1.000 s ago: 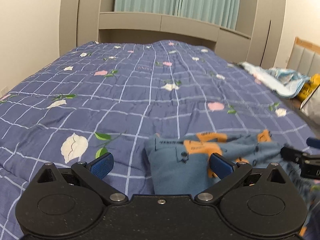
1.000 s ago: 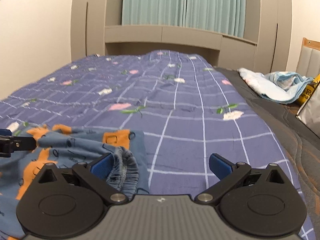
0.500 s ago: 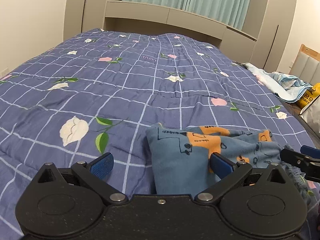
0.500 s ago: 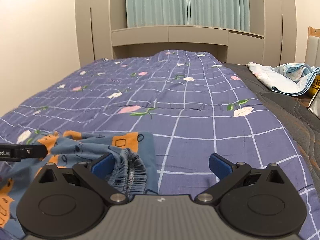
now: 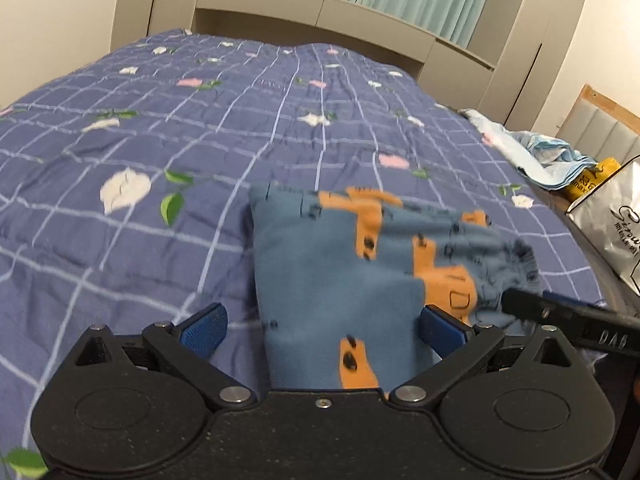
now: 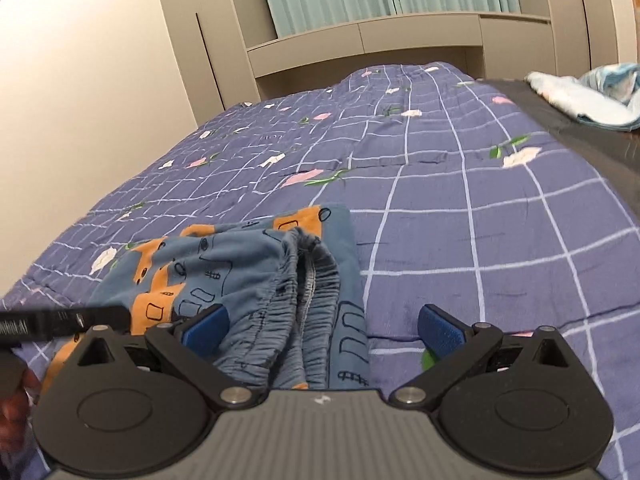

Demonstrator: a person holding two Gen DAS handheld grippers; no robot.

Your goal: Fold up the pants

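Observation:
Small blue pants [image 5: 344,264] with an orange print lie bunched on the bed. In the right wrist view the pants [image 6: 224,264] show their gathered elastic waistband [image 6: 308,292] at the near right end. My left gripper [image 5: 320,326] is open, its fingers straddling the near left part of the cloth. My right gripper [image 6: 320,324] is open too, with the waistband between and just ahead of its blue pads [image 6: 204,326]. Each gripper's finger shows at the edge of the other's view.
The bed carries a purple quilt [image 5: 200,128] with a white grid and flowers. A pale blue bundle of cloth [image 5: 536,152] lies at the bed's right edge, beside a yellow bag [image 5: 592,180] and a silver bag [image 5: 616,224]. Beige cabinets and a curtain stand behind.
Both grippers have tilted and come down closer over the pants, so the cloth now fills more of each view. Both stay open; the pants look unmoved.

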